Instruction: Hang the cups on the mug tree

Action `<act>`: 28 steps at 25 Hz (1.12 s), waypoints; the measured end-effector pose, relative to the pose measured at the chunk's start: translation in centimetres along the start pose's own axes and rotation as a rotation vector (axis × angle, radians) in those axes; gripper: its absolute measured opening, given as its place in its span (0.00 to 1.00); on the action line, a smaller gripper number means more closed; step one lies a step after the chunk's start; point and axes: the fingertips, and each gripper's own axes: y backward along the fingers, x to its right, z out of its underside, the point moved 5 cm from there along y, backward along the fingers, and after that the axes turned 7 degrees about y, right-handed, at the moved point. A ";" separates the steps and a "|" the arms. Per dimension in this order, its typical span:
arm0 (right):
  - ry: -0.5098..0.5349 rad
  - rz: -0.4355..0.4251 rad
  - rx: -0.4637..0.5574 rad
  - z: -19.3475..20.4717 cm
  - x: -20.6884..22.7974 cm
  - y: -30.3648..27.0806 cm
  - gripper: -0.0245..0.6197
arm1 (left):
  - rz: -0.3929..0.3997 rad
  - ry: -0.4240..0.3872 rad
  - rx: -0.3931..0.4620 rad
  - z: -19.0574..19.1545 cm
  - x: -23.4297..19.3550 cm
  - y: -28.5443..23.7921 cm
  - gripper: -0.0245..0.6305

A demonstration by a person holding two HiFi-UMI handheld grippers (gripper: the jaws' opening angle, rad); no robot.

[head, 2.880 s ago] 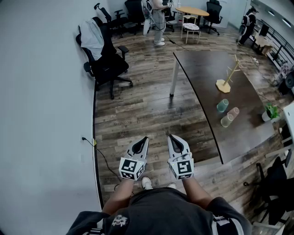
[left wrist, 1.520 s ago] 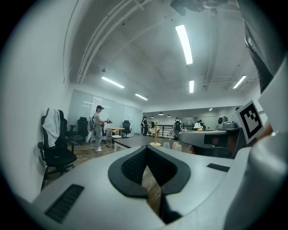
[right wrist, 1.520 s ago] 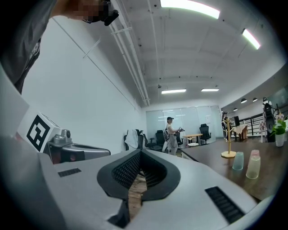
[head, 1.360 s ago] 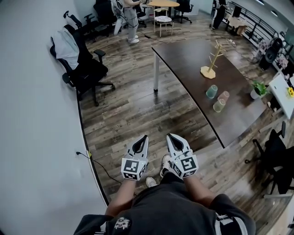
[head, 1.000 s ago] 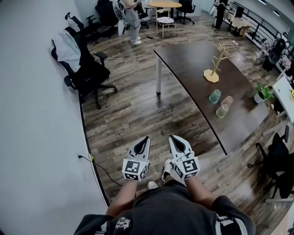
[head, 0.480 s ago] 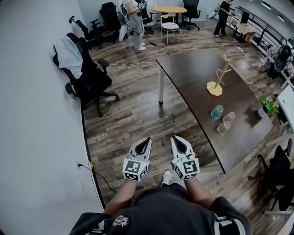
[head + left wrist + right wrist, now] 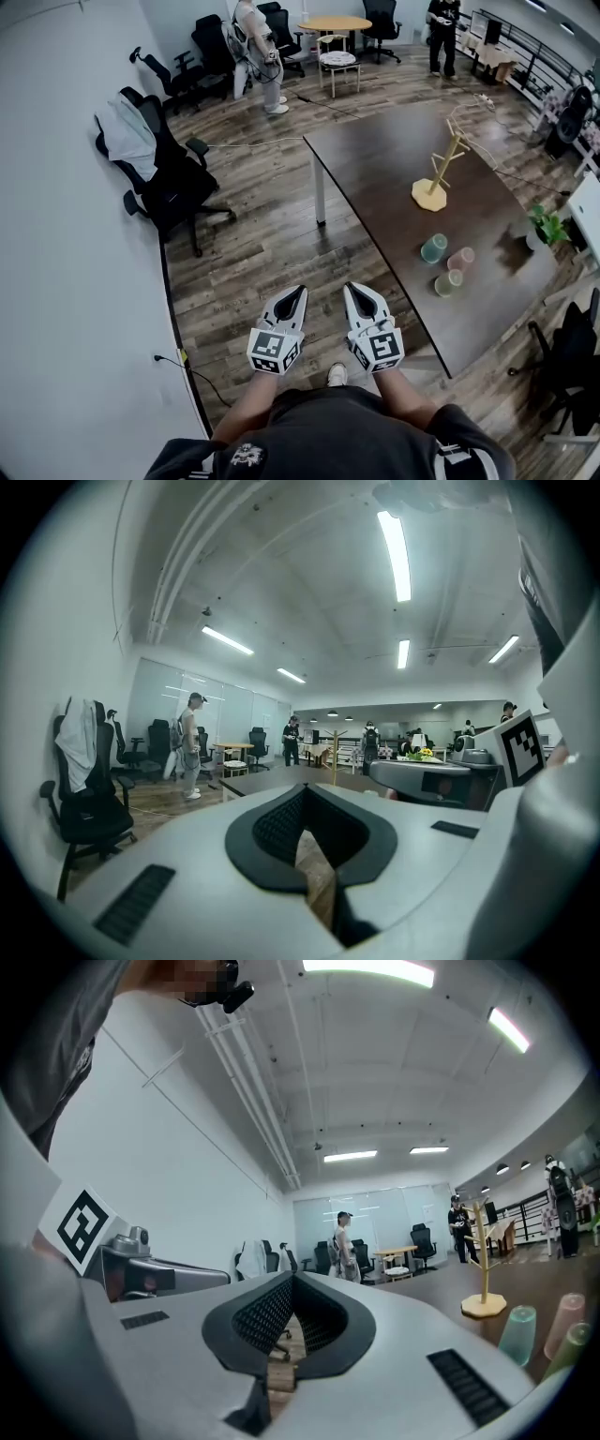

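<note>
A wooden mug tree [image 7: 437,172] stands upright on the dark brown table [image 7: 394,159]; it also shows in the right gripper view as the mug tree [image 7: 484,1274]. Three cups sit in a cluster nearer me on the table: teal [image 7: 433,248], pink [image 7: 460,259] and green [image 7: 447,282]. The same cups [image 7: 517,1333] appear at the lower right of the right gripper view. My left gripper [image 7: 294,292] and right gripper [image 7: 353,289] are held side by side over the wooden floor, left of the table and well short of the cups. Both are shut and empty.
A white table leg [image 7: 319,192] stands at the table's near corner. Black office chairs [image 7: 169,183], one draped with a white garment, line the left wall. People [image 7: 253,47] stand at the back near a round table [image 7: 336,22]. A potted plant [image 7: 545,226] sits at the right.
The view has shifted: the table, mug tree and cups now lie closer to me. Both grippers stay side by side, shut and empty.
</note>
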 end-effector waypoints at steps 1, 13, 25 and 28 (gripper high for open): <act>0.001 0.005 0.004 0.1 0.7 0.0 0.08 | 0.004 -0.001 0.000 0.0 0.1 -0.7 0.05; -0.022 0.110 -0.028 1.8 5.5 -0.8 0.08 | 0.101 0.006 -0.025 0.5 0.4 -7.6 0.05; -0.010 0.264 -0.070 2.6 10.6 -9.1 0.08 | 0.242 -0.023 -0.039 -1.3 -6.3 -17.2 0.05; -0.013 0.295 -0.078 2.6 11.4 -11.5 0.08 | 0.272 -0.036 -0.037 -2.6 -8.4 -19.4 0.05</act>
